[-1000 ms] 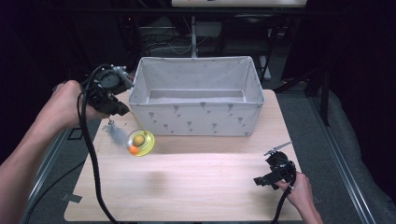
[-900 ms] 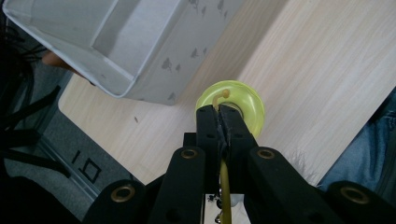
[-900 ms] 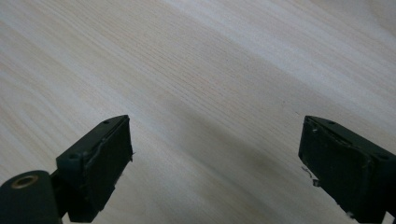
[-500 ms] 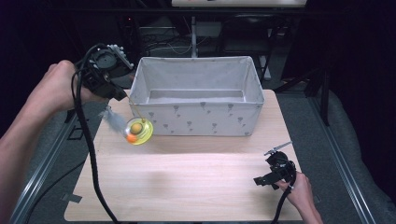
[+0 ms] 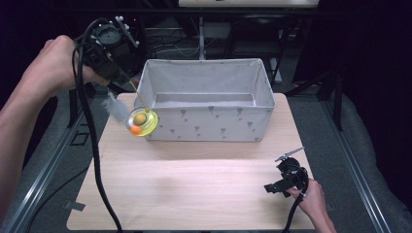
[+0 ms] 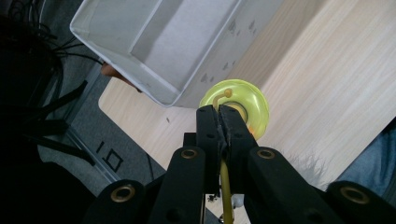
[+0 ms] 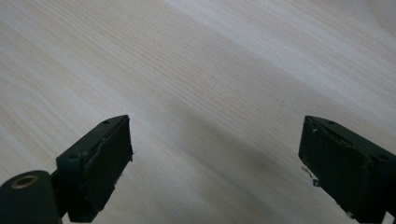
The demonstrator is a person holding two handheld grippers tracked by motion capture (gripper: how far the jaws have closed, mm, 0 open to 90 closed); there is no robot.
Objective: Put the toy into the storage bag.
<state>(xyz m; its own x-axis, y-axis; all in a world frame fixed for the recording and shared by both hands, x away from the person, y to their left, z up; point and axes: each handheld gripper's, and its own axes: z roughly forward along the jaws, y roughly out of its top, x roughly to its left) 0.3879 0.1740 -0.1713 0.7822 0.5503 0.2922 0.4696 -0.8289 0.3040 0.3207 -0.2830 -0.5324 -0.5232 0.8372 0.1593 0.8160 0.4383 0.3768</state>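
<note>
Cat toy point(image 5: 142, 121) dangling by its yellow stem, left gripper point(image 6: 222, 122) clamped on it. Next I swing over the fabric bin point(image 5: 206, 68), release. Right gripper point(image 7: 215, 163) jaws wide, idle above bench point(image 5: 194, 194).

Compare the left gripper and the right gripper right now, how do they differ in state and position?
The left gripper has its jaws shut on the thin yellow stem of a yellow toy; the right gripper has its jaws wide apart with nothing between them. The left gripper is raised beside the left end of the fabric bin; the right gripper sits low over the bare wooden table near its front right corner. Both are hand-held with black jaws.
</note>
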